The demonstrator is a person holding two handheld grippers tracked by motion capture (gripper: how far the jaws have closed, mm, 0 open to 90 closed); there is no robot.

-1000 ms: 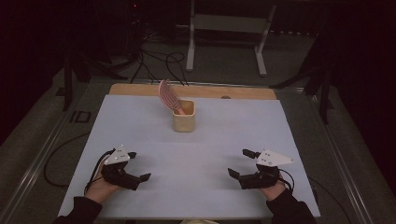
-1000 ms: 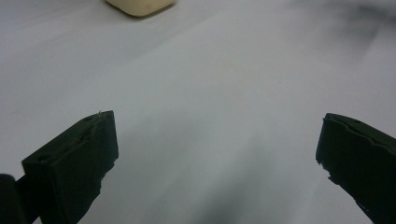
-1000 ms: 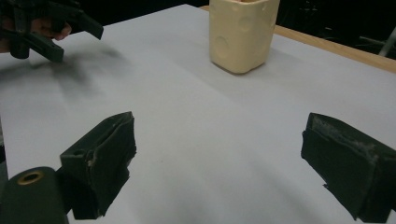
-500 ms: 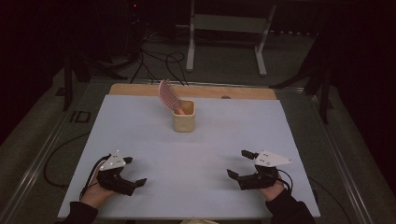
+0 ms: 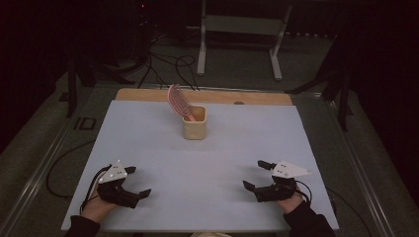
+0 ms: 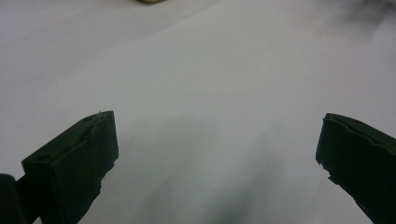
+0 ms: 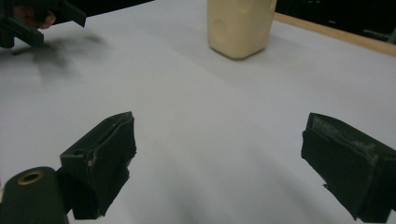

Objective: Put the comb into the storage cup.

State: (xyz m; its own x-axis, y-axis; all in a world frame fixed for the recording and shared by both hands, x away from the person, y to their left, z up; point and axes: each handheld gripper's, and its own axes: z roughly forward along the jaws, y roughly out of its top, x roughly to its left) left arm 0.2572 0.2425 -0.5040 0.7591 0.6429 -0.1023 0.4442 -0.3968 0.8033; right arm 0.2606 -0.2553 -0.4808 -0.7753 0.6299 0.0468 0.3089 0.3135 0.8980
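Cream square plastic cup (image 5: 194,128) holding a pink ribbed brush (image 5: 176,101) stood ahead of spread, empty left gripper (image 5: 135,181) and right gripper (image 5: 256,175).

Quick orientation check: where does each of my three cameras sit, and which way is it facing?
High view: above the person's side, looking forward and down at the table; both forearms, left gripper and right gripper show.
Left gripper view: along its open fingers, over the bare table.
Right gripper view: along its open fingers toward the cup, shared with the high view.
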